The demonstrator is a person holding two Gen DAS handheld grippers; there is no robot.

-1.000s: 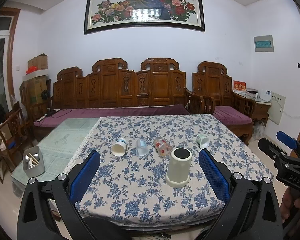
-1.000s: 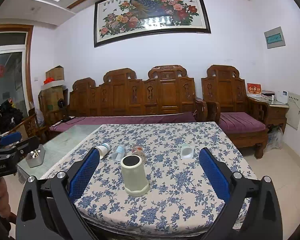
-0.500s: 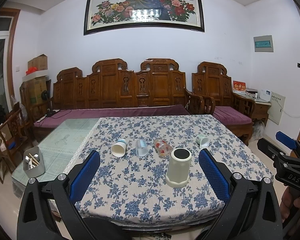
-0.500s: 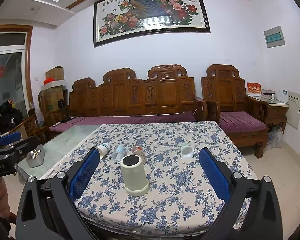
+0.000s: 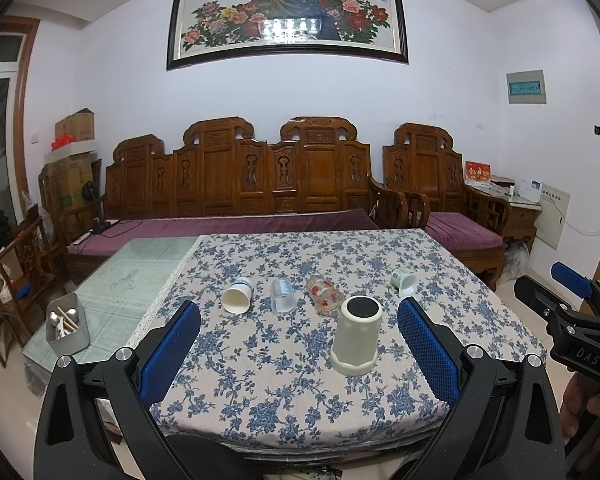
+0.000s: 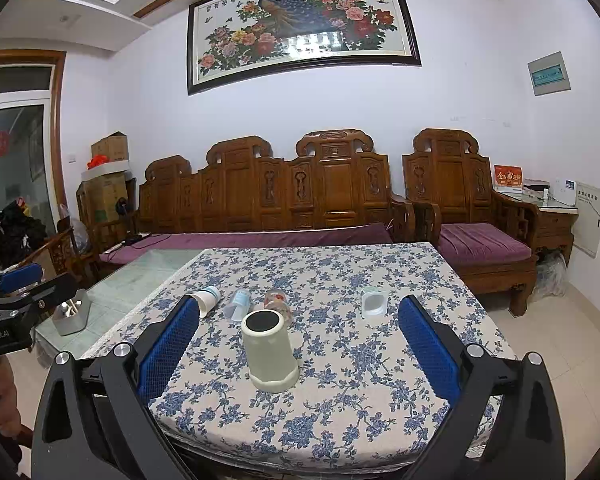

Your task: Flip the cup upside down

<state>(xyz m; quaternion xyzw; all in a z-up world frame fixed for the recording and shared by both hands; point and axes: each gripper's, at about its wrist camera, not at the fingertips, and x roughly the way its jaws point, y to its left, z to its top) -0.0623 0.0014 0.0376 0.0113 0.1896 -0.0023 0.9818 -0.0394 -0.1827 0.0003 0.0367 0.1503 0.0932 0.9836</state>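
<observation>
Both claws, left (image 5: pixel 299 334) and right (image 6: pixel 298 334), wide and empty; cream cup (image 5: pixel 357 334) upright, grey tub (image 5: pixel 68 325) with utensils

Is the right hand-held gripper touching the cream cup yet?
Apart. The right wrist view shows the right hand-held gripper wide open, with patterned tablecloth visible between each blue pad and the upright cream cup.

Beyond the spread jaws, the sofa's (image 5: pixel 236 184) lower front hides behind the table (image 5: pixel 480 320); the near table edge is cut off below them.
</observation>
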